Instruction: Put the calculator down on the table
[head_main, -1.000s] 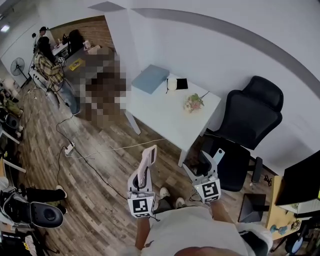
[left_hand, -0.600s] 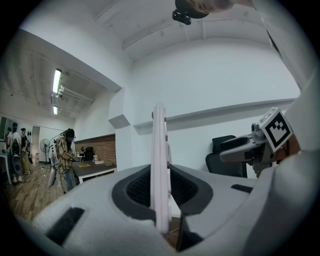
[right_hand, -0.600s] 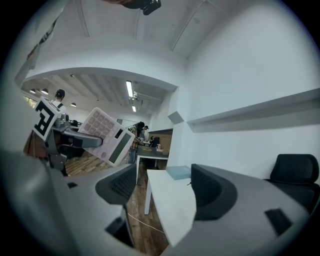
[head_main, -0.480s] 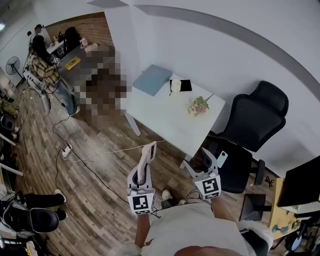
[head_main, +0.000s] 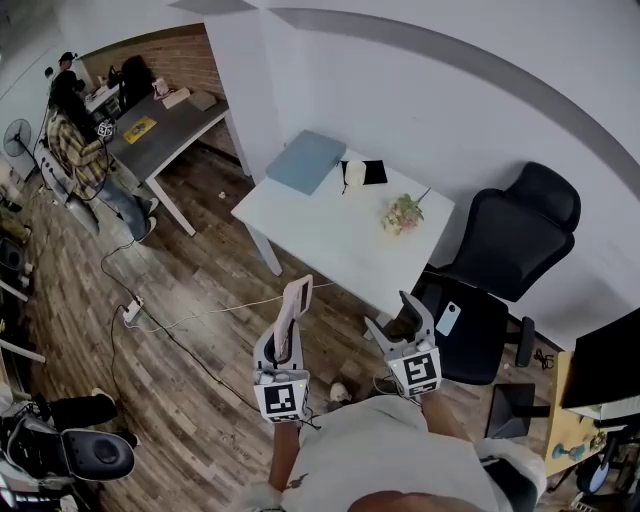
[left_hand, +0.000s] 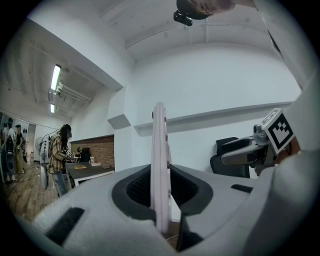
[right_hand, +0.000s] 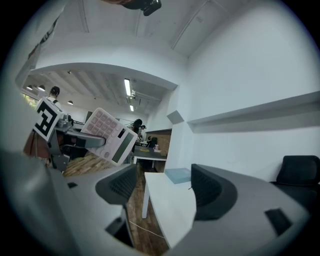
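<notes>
Pink calculator (right_hand: 111, 135): key print too small.

A phone (head_main: 448, 318) lies on the black office chair (head_main: 525, 235); a person (head_main: 78, 140) stands by a grey desk (head_main: 170, 130).

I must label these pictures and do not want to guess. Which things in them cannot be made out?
- calculator: the left gripper view shows only its thin edge; in the right gripper view its display is too small to read.
- small white object on the white table: too small in the head view to name.
- dark panel: cut off by the right edge of the head view.
</notes>
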